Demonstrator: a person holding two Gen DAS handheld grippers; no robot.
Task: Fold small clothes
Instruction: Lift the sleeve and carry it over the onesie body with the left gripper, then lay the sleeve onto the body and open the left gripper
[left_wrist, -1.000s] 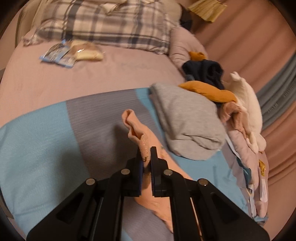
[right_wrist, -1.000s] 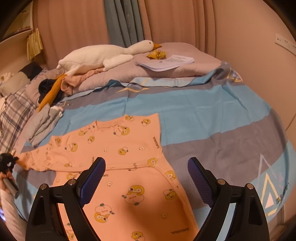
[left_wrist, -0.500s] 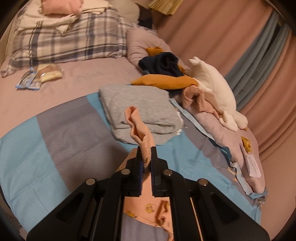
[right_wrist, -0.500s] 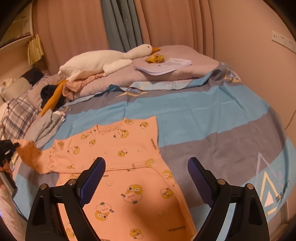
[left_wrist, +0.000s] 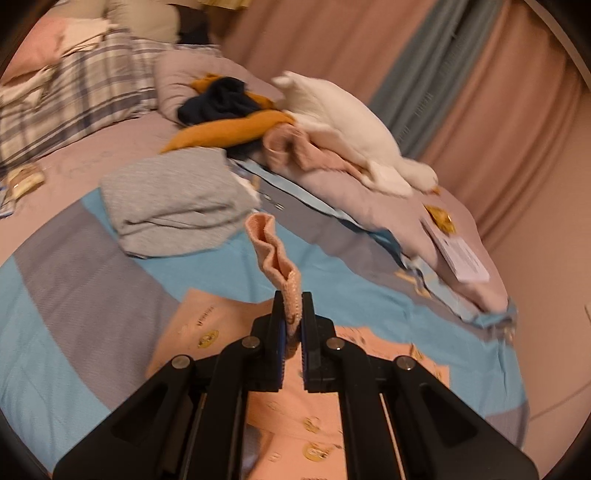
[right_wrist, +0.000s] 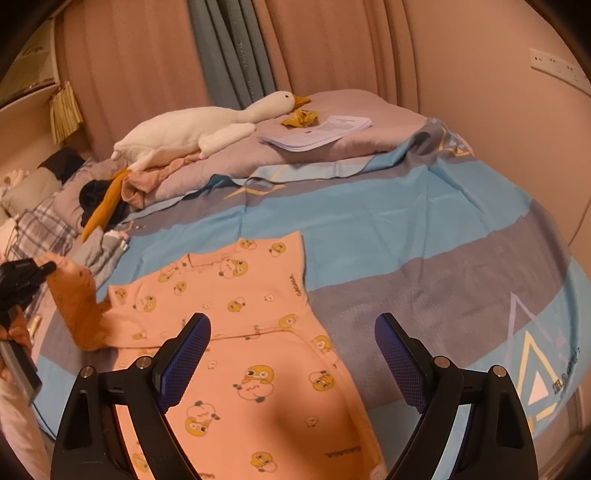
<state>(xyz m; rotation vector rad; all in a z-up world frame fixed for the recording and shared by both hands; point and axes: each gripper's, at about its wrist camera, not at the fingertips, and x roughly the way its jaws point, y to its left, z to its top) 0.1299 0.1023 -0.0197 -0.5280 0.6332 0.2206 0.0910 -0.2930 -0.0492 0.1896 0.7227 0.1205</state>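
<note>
Romper (right_wrist: 258, 332) spread flat on bed (right_wrist: 406, 229), beneath your right gripper (right_wrist: 291, 354) | its sleeve (left_wrist: 273, 254) raised, pinched between your left gripper (left_wrist: 291, 325) fingers | right fingers wide, holding nothing | grey clothes (left_wrist: 177, 206) beyond left fingers

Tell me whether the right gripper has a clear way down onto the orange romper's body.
Probably yes: the right gripper hangs open above the romper, nothing between them; the left gripper holds only the sleeve, off to the side.
</note>
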